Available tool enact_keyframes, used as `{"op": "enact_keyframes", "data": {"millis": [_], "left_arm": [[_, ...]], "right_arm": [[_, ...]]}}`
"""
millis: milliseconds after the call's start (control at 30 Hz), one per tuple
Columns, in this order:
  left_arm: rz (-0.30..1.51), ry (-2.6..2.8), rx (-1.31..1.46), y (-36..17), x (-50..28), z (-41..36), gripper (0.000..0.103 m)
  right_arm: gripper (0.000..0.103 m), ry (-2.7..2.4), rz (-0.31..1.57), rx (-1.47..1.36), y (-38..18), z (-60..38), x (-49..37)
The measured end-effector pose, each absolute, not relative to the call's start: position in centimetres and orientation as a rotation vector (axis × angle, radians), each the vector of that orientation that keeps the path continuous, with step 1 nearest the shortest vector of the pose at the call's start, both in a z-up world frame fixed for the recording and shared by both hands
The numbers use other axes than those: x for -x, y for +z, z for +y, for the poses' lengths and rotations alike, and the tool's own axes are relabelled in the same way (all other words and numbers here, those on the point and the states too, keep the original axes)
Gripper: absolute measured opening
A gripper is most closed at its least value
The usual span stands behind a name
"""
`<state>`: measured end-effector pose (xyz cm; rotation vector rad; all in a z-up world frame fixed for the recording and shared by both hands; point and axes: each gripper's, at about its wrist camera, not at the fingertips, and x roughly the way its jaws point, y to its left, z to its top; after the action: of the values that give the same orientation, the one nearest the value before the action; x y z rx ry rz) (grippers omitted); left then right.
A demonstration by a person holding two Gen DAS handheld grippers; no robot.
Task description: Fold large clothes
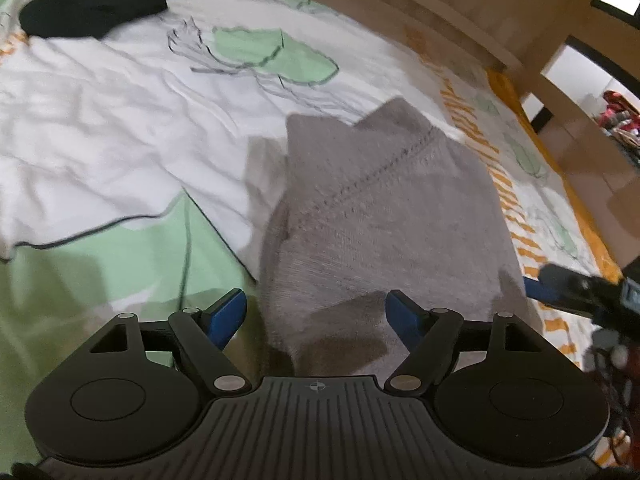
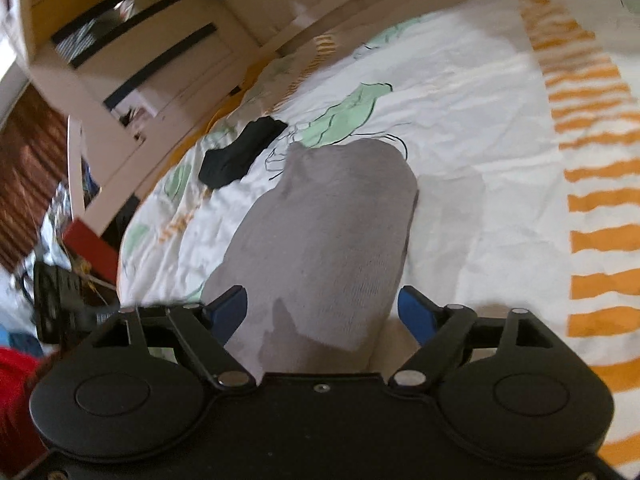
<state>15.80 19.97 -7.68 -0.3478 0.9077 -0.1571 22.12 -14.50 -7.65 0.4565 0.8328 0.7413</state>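
Left wrist view, left to right: a black garment (image 1: 92, 10) is lying at the far left of the bedsheet (image 1: 100, 120), white with green leaf print; the grey knitted garment (image 1: 384, 220) is resting folded on the sheet at centre, its near end lying between the spread blue fingers (image 1: 228, 312) of the left gripper (image 1: 316, 312) — released, not pinching the cloth. The right gripper (image 1: 580, 288) is showing at the far right edge. Right wrist view: shelving (image 2: 132, 68) is standing far left, the black garment (image 2: 240, 152) beyond the grey knitted garment (image 2: 332, 232), which is reaching between the right gripper (image 2: 322, 312) fingers — also spread, released. Orange stripes are bordering the bedsheet (image 2: 480, 120) at right.
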Motion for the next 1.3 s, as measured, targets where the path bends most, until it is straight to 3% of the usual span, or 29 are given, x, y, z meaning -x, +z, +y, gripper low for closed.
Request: {"op": "enact_keyframes", "data": {"millis": [300, 633, 867, 933, 1300], "left_arm": [[0.941, -0.161, 0.340, -9.5, -16.7, 19.4, 0.084], [0.919, -0.163, 0.331, -9.4, -16.3, 19.1, 0.087], [0.915, -0.164, 0.323, -9.4, -16.3, 19.0, 0.088], [0.914, -0.166, 0.325, -9.4, -16.3, 19.0, 0.089], [0.899, -0.208, 0.339, -9.6, -16.6, 18.7, 0.093]], "right_arm": [[0.091, 0.652, 0.865, -0.454, -11.2, -13.0, -25.4], [0.093, 0.603, 0.749, -0.405, -6.3, -12.7, -25.9], [0.093, 0.516, 0.821, -0.206, -6.4, -6.9, -30.7], [0.103, 0.478, 0.865, -0.176, -7.7, -5.8, -31.9], [0.102, 0.707, 0.957, -0.502, -10.5, -12.7, -29.2]]}}
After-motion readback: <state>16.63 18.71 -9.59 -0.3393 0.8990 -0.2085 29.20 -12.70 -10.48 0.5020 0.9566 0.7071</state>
